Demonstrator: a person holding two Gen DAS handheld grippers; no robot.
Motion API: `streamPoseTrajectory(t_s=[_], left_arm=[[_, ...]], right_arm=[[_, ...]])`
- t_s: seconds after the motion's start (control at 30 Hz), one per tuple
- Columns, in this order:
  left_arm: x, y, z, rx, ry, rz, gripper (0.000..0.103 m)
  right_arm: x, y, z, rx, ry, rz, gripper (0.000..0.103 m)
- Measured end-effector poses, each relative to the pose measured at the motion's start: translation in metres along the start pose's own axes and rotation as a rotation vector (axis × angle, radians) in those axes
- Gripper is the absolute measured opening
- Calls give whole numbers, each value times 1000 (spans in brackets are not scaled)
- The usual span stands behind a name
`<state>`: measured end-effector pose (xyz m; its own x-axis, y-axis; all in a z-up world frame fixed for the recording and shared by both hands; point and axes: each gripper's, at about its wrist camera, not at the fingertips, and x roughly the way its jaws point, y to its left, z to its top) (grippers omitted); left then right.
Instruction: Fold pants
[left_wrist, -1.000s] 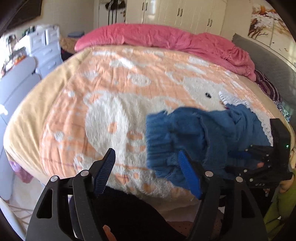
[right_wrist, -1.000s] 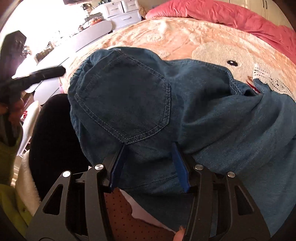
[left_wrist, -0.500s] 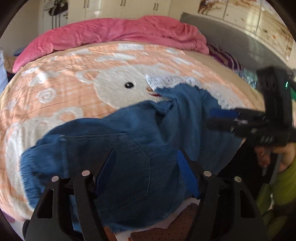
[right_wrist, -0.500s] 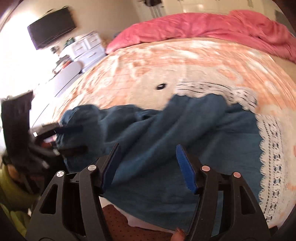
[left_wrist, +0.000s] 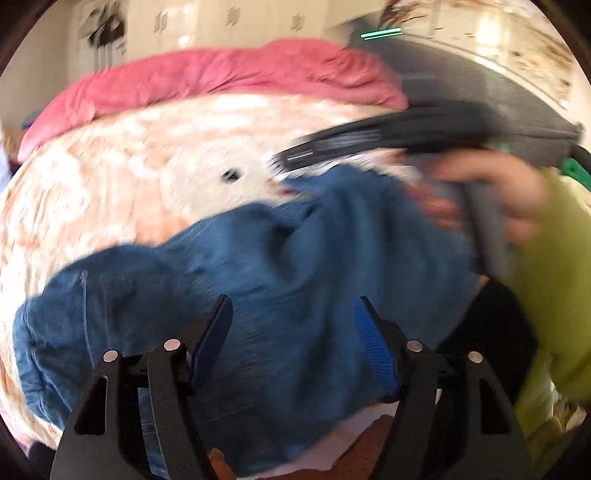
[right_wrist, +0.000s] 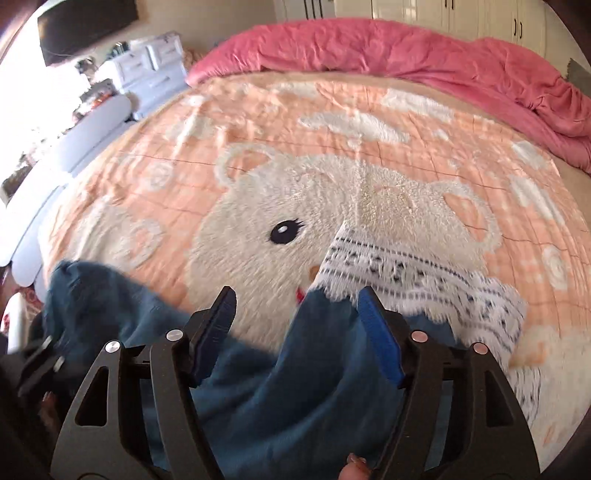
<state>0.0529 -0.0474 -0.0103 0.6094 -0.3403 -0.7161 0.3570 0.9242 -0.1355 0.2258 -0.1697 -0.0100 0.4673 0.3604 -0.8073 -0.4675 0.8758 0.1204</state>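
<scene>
Blue denim pants (left_wrist: 266, 280) lie crumpled on the bear blanket (left_wrist: 110, 177), just below the bear's eye. Left wrist view, blurred: left claw (left_wrist: 291, 328) hangs over the pants with its fingers spread and nothing between them. Above and right of the pants a hand (left_wrist: 491, 195) holds the other claw; its state is unreadable here, probably from motion blur. Pink quilt (left_wrist: 221, 74) lies beyond the blanket.

Right wrist view: right claw (right_wrist: 297, 310) is spread wide, empty, above a pant leg. The leg's white lace hem (right_wrist: 413, 269) lies right of the bear's eye. Pants run down and left toward the blanket's near edge.
</scene>
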Motion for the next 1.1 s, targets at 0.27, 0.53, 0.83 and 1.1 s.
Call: streamPoseTrajectory(t_s=[0.27, 0.53, 0.83, 1.1], left_arm=[[45, -7, 1, -41, 120, -140, 67], [46, 2, -3, -70, 89, -204, 67], [41, 0, 1, -80, 45, -209, 79], [46, -30, 19, 36, 6, -133, 58]], right_arm=[[61, -23, 29, 47, 123, -126, 61], [52, -43, 22, 59, 65, -74, 6], [-61, -85, -19, 244, -179, 41, 6], [-124, -121, -57, 365, -290, 45, 6]])
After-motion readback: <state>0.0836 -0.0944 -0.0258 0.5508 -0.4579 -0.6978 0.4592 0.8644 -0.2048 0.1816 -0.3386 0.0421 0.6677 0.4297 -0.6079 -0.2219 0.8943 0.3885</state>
